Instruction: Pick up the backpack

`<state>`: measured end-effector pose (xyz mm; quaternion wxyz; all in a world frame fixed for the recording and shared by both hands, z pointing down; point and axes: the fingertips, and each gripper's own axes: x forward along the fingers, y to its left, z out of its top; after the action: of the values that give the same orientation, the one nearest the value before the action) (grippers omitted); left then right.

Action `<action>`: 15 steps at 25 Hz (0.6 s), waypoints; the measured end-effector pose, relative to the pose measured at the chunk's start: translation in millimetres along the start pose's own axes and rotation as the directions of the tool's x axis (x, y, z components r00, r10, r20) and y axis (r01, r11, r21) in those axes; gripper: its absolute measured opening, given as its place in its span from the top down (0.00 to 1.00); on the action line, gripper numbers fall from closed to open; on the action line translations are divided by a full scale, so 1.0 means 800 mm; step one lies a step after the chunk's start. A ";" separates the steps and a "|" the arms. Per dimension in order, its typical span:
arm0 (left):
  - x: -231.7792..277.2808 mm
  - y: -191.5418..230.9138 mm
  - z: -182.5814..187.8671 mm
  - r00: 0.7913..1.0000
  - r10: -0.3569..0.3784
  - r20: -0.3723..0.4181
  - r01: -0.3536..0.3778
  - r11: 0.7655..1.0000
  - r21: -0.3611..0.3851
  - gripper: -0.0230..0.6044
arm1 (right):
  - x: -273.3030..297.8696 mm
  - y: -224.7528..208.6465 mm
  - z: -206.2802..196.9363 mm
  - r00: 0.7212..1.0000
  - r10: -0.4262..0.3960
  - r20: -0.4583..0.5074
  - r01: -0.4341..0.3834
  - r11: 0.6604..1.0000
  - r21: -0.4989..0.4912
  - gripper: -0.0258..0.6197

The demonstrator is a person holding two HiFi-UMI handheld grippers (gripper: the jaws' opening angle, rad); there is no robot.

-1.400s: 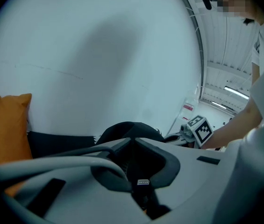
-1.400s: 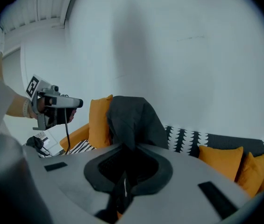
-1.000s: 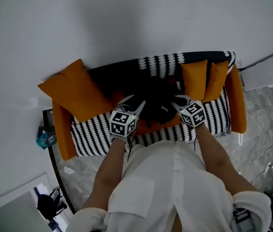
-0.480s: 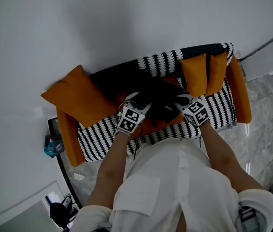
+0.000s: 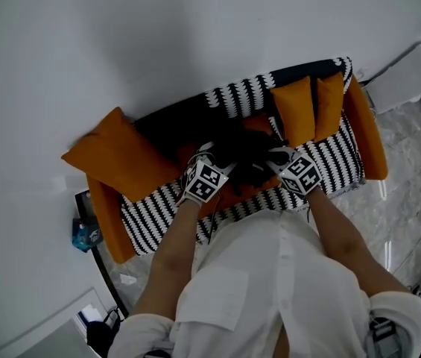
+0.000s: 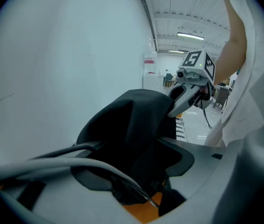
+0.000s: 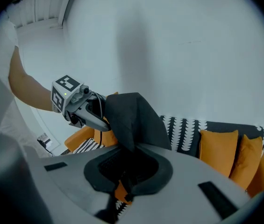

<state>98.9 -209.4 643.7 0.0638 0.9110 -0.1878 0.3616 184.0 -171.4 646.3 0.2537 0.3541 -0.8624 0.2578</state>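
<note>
Left gripper [image 5: 216, 156] jaws just opened wide around backpack [image 5: 244, 151] fabric, mid-sofa [image 5: 337, 159], not clamped. Right gripper [image 5: 276, 156] is pinched narrow on the backpack. Likely left needs a re-grip before the lift.

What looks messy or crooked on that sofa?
The big orange cushion at the left end of the sofa lies tilted and sticks out past its arm, while the two smaller orange cushions at the other end stand neatly side by side. The black backpack is bunched up mid-seat.
</note>
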 end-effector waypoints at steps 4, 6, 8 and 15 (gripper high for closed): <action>0.009 -0.008 -0.001 1.000 -0.001 -0.018 0.001 1.000 -0.005 0.52 | -0.001 0.001 -0.001 1.000 -0.004 0.001 0.004 1.000 0.014 0.91; 0.011 -0.008 -0.003 1.000 0.007 -0.021 -0.008 1.000 -0.024 0.59 | -0.001 0.001 -0.002 1.000 -0.007 0.002 0.006 1.000 0.026 0.91; 0.012 -0.009 -0.005 1.000 0.012 -0.024 -0.013 0.999 -0.040 0.67 | -0.002 0.001 -0.003 1.000 -0.007 0.004 0.006 0.999 0.036 0.91; 0.005 -0.010 -0.007 0.999 0.020 -0.026 -0.022 0.995 -0.102 0.77 | -0.002 0.006 -0.001 1.000 -0.010 0.008 0.010 0.999 0.044 0.91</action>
<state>100.7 -201.7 650.8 0.1090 0.8999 -0.2148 0.3636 181.7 -167.5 644.9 0.2436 0.3650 -0.8559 0.2737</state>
